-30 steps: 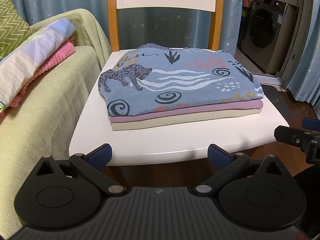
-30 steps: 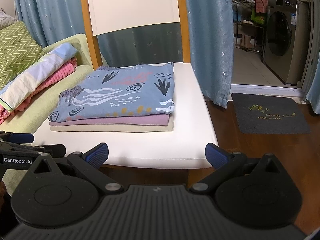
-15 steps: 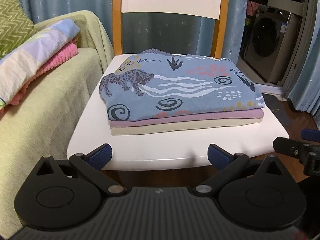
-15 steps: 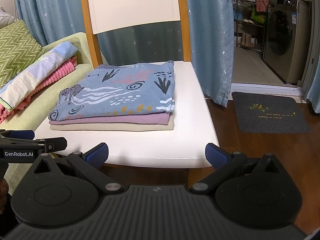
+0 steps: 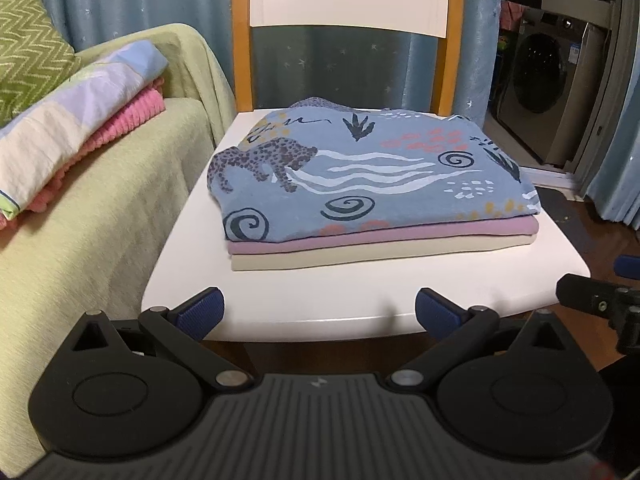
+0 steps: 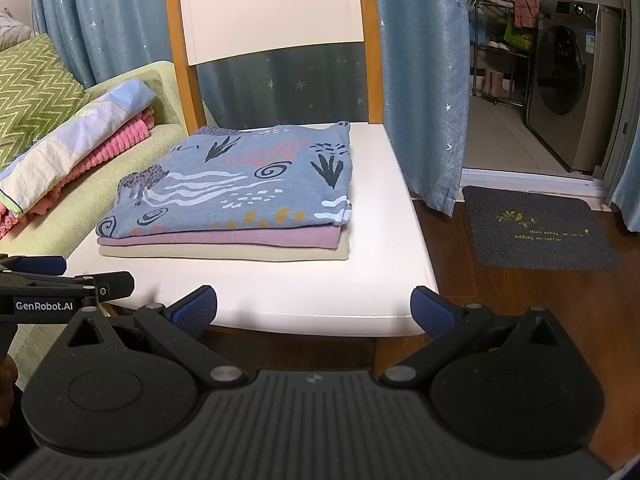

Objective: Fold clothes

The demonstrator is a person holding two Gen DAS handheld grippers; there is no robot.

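Observation:
Three folded garments lie stacked on a white chair seat (image 5: 360, 296) (image 6: 384, 208): a blue patterned shirt (image 5: 360, 176) (image 6: 240, 184) on top, a lilac one (image 5: 384, 234) (image 6: 224, 237) under it, a cream one (image 5: 380, 254) (image 6: 224, 253) at the bottom. My left gripper (image 5: 319, 314) is open and holds nothing, just in front of the seat's front edge. My right gripper (image 6: 314, 309) is also open and holds nothing, near the seat's front right corner. Each gripper shows at the edge of the other's view.
A green-covered sofa (image 5: 80, 208) with folded blankets (image 5: 76, 128) and a zigzag cushion (image 5: 28, 52) stands left of the chair. Blue curtains hang behind. A dark doormat (image 6: 536, 228) lies on the wood floor at the right, with a washing machine (image 6: 568, 92) beyond.
Both grippers have eased slightly forward and to the left of the chair; the stack has not moved. Both stay open.

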